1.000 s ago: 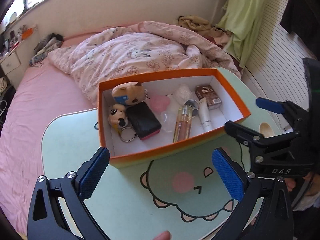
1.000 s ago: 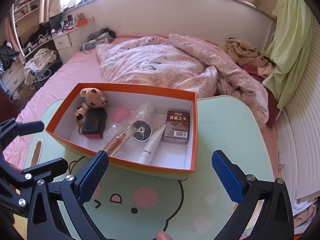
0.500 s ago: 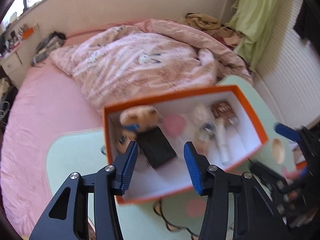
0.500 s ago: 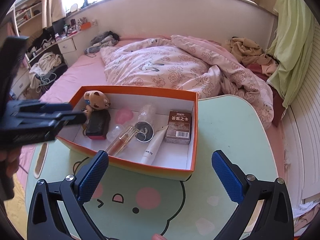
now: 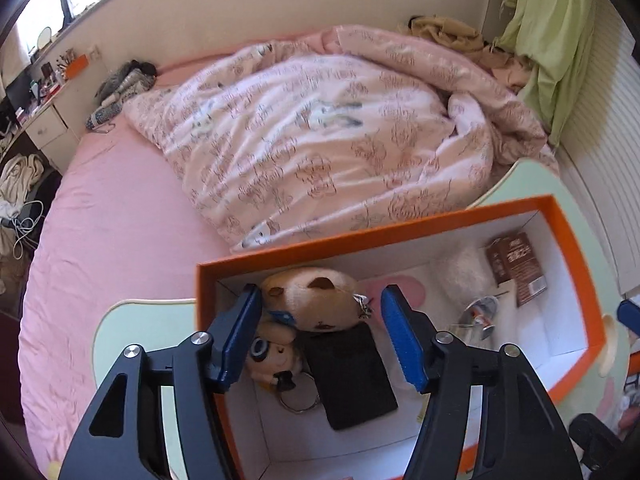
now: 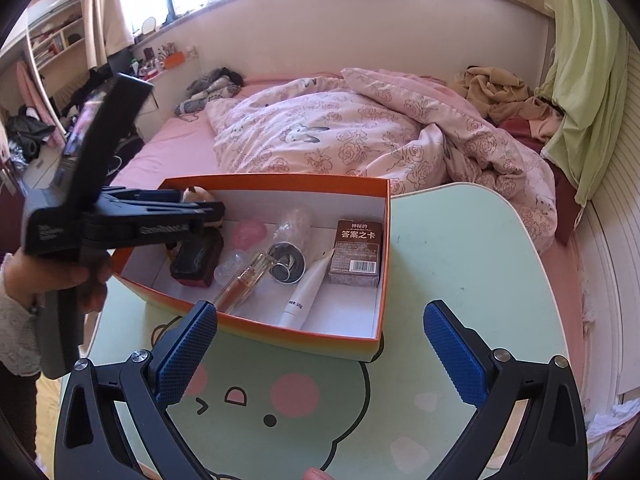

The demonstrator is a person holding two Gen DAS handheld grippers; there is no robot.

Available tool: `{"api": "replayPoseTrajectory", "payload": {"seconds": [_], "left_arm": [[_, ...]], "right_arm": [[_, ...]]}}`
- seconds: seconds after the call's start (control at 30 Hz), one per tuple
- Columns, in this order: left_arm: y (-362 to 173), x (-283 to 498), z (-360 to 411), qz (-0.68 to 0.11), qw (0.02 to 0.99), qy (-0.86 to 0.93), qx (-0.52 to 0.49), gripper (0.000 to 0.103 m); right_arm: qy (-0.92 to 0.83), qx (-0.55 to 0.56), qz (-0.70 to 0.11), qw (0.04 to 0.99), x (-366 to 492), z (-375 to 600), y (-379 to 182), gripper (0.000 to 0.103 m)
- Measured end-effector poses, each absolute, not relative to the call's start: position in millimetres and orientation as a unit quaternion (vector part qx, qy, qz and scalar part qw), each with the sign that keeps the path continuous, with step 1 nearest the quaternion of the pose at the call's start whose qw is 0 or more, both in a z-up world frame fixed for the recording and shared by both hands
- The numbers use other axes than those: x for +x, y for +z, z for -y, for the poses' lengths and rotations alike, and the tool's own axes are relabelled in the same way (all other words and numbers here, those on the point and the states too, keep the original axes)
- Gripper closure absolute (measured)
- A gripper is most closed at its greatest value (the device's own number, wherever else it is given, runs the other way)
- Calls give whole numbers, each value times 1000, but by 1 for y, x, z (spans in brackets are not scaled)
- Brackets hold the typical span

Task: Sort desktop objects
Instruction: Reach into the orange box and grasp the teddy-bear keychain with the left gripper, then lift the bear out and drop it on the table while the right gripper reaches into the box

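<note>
The left tongs (image 5: 320,336) are half spread, empty, around the plush (image 5: 316,300) at the lower centre of the left view, in the box (image 5: 404,232) on the counter (image 6: 460,248). The plush is judged light and soft — best pinched across its round body. The right tongs (image 6: 320,348) are spread wide, empty.

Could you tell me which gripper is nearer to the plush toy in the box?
Left. The left gripper straddles the plush toy inside the box; the right gripper hangs outside it.
</note>
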State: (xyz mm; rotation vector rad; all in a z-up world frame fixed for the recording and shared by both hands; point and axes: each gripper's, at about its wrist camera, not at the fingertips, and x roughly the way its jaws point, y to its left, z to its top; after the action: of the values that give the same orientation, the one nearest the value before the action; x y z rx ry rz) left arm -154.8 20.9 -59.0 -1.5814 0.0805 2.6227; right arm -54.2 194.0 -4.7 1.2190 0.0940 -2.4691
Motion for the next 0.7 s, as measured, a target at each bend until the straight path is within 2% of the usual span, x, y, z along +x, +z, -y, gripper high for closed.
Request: {"api": "replayPoseTrajectory", "payload": {"seconds": [0.17, 0.3, 0.43, 0.57, 0.7], "left_arm": [[-55, -151, -20, -26, 56, 859, -509, 57], [-28, -129, -16, -17, 74, 873, -481, 57], [6, -85, -11, -14, 84, 893, -442, 57], [22, -33, -11, -5, 109, 903, -416, 57], [5, 6, -17, 30, 142, 890, -432, 57]], "right_arm": [[-880, 435, -29, 190, -55, -198, -5, 0], [-877, 441, -18, 189, -56, -204, -4, 1], [-863, 466, 9, 192, -64, -211, -2, 16], [-860, 465, 23, 210, -69, -211, 13, 22], [-847, 473, 29, 241, -89, -190, 25, 45]]}}
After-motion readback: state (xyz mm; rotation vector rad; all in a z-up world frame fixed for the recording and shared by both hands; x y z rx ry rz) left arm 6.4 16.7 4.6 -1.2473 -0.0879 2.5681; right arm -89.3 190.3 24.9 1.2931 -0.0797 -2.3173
